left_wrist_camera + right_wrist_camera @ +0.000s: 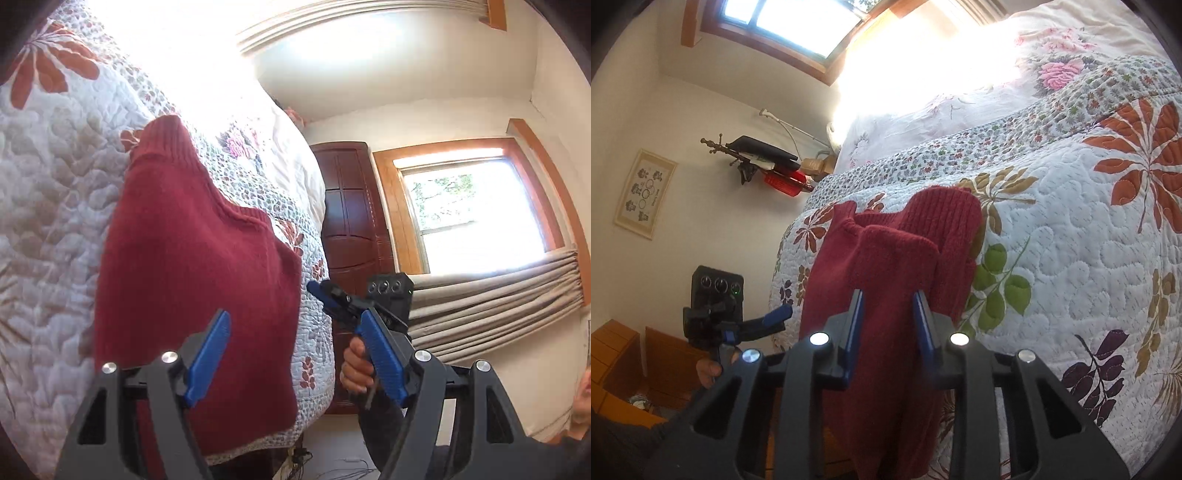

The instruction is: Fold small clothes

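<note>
Sunlit quilted bed [1071,258] carries the red knit sweater [897,266] at 12 o'clock, partly folded, while the left gripper [295,354] and right gripper [888,332] hover above it, fingers apart, likely ready to pinch the next fold.

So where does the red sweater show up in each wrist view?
Left wrist: red sweater lies left of centre on the quilt, behind the open left gripper.
Right wrist: sweater sits centre, between the right gripper fingers.
Shared landmark: the window.
</note>
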{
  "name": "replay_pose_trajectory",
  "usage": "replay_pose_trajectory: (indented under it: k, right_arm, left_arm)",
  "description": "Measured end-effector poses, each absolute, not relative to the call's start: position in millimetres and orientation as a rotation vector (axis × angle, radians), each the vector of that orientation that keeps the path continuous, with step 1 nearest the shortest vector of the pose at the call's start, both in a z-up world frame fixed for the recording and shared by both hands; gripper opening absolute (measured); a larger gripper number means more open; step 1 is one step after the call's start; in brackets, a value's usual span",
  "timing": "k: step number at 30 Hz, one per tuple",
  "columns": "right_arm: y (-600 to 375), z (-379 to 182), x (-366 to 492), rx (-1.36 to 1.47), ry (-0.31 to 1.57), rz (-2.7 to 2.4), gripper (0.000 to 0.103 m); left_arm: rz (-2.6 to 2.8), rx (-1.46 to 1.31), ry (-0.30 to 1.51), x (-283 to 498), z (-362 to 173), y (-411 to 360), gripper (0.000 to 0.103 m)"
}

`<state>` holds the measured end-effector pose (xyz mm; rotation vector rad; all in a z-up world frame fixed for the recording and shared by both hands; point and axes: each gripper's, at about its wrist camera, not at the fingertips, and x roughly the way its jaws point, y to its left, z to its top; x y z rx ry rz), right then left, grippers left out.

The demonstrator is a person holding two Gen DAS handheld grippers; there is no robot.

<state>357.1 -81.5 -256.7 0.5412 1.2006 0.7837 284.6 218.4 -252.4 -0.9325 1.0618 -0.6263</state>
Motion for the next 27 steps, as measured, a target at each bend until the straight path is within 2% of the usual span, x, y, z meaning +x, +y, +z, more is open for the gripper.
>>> replay_pose_trajectory:
  k: [2, 4, 6, 7, 10, 14, 18, 19, 20, 21, 23, 25, 27]
  right_arm:
    - [-68, -271, 360, 0.495, 1.238, 0.770, 0.025]
    - [-60, -286, 368, 0.473, 1.270, 0.753, 0.017]
    - [-57, -292, 373, 0.471, 1.286, 0.752, 0.015]
    - [-57, -290, 373, 0.477, 1.288, 0.753, 0.015]
    - [-64, -265, 361, 0.461, 1.243, 0.760, 0.021]
    - [-74, -244, 325, 0.496, 1.216, 0.796, 0.021]
    - [-51, -256, 295, 0.462, 1.285, 0.833, 0.021]
    - [-45, -264, 293, 0.444, 1.305, 0.819, 0.021]
    - [-41, -271, 292, 0.418, 1.315, 0.790, 0.014]
    - [-38, -279, 293, 0.395, 1.321, 0.764, 0.012]
    - [-40, -282, 294, 0.423, 1.328, 0.719, 0.011]
    - [-40, -264, 286, 0.424, 1.290, 0.714, 0.018]
    - [-41, -242, 271, 0.393, 1.249, 0.713, 0.021]
  left_arm:
    - [-0.594, -0.882, 1.128, 298, -272, 214, 0.073]
    - [-0.562, -0.842, 1.143, 302, -286, 216, 0.065]
    - [-0.555, -0.864, 1.133, 302, -292, 222, 0.052]
    - [-0.547, -0.881, 1.131, 298, -294, 226, 0.051]
    - [-0.525, -0.908, 1.118, 293, -278, 229, 0.052]
    - [-0.661, -0.905, 0.968, 290, -232, 222, 0.064]
    - [-0.628, -0.817, 1.090, 315, -256, 204, 0.065]
    - [-0.591, -0.782, 1.136, 320, -271, 204, 0.065]
    - [-0.583, -0.765, 1.145, 322, -281, 206, 0.059]
    - [-0.581, -0.761, 1.145, 322, -286, 209, 0.053]
    - [-0.585, -0.784, 1.142, 321, -287, 214, 0.047]
    - [-0.588, -0.803, 1.138, 314, -277, 222, 0.050]
    - [-0.631, -0.817, 1.096, 299, -257, 229, 0.063]
